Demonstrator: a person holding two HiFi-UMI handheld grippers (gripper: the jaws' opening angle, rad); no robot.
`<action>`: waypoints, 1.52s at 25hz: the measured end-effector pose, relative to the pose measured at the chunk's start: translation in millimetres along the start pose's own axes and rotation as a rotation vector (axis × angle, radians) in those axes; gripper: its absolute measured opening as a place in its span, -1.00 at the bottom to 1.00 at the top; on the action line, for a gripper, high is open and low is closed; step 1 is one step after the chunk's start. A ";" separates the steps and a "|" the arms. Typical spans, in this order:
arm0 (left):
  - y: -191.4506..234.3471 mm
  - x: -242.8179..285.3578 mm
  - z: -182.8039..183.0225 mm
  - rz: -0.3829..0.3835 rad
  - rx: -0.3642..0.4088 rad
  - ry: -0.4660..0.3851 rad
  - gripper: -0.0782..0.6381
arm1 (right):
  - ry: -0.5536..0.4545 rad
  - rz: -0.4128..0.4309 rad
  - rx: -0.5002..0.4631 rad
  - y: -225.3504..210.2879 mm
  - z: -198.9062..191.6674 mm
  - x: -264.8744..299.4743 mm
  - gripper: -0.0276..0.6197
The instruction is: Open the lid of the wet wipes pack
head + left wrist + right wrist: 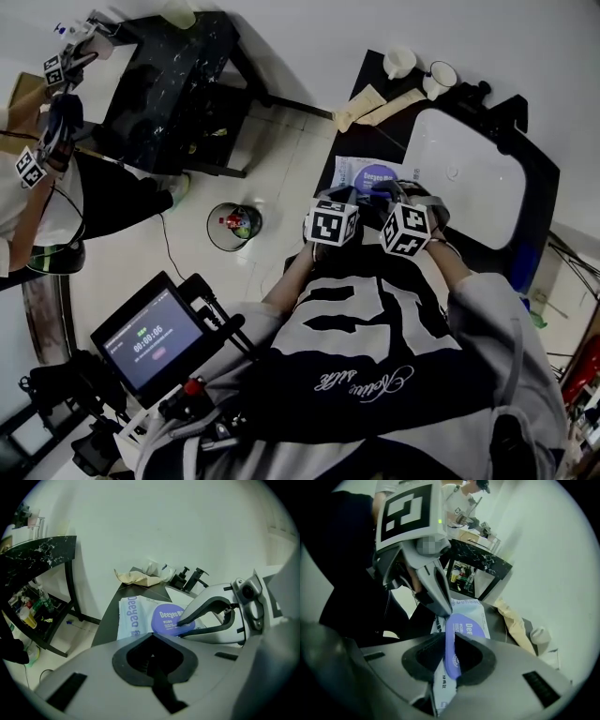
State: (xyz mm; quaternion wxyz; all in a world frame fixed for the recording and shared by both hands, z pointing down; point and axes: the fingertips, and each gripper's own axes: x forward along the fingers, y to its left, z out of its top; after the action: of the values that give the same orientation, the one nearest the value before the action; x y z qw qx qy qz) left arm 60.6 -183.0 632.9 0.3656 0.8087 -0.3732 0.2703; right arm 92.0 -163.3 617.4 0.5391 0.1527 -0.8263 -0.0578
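Observation:
The wet wipes pack is pale blue with a round purple lid and lies on a dark counter. My right gripper is shut on the lid, which stands edge-on between its jaws, tilted up from the pack. In the left gripper view its fingertips pinch the lid's near rim. My left gripper is shut, its tips resting on the pack's edge beside the lid. In the head view both grippers hang close together over the pack.
A white sink sits right of the pack. Cups and crumpled brown paper lie at the counter's far end. A black marble table, a floor bin, a monitor and another person are to the left.

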 end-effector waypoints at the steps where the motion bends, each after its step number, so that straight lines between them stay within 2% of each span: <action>1: -0.1 0.6 0.4 0.005 0.005 -0.003 -0.79 | 0.001 0.015 0.047 -1.5 -0.7 0.2 -0.72; 4: 0.4 2.2 0.4 0.012 0.017 -0.006 -0.79 | -0.022 0.065 0.172 -5.4 -0.5 -1.3 -0.72; 10: 1.4 1.3 0.2 0.012 0.023 -0.004 -0.79 | -0.073 0.071 0.289 -10.1 2.9 -5.9 -0.73; 23: 1.4 2.1 -0.9 0.016 0.044 0.005 -0.79 | -0.098 0.063 0.290 -14.4 6.5 -6.2 -0.76; 25: -0.8 3.4 -1.5 0.014 0.065 0.014 -0.79 | -0.129 0.024 0.318 -22.2 8.4 -9.0 -0.85; 27: -2.4 5.3 -2.3 0.011 0.081 0.022 -0.79 | -0.174 -0.064 0.348 -43.1 13.4 -15.5 -0.92; 28: -2.8 5.9 -2.1 0.009 0.082 0.022 -0.79 | -0.180 -0.091 0.338 -52.9 15.8 -18.2 -0.92; 30: -3.3 5.6 -1.3 0.001 0.072 0.021 -0.79 | -0.160 -0.084 0.260 -61.3 19.0 -20.1 -0.92; 33: -2.6 2.3 -1.9 0.003 0.065 0.030 -0.79 | -0.132 -0.001 0.152 -50.6 17.8 -19.1 -0.92; 35: -3.3 2.8 -1.6 0.002 0.065 0.031 -0.79 | -0.108 0.065 0.117 -35.4 11.2 -16.6 -0.76; 38: -4.1 3.8 -1.8 -0.002 0.064 0.033 -0.79 | -0.059 0.095 0.039 -16.5 -1.4 -9.8 -0.75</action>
State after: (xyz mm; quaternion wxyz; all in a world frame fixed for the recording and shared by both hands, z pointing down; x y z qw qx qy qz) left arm 65.7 -181.3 635.1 0.3459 0.8158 -0.3575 0.2949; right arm 100.1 -175.7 605.1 0.5137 0.1220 -0.8490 -0.0206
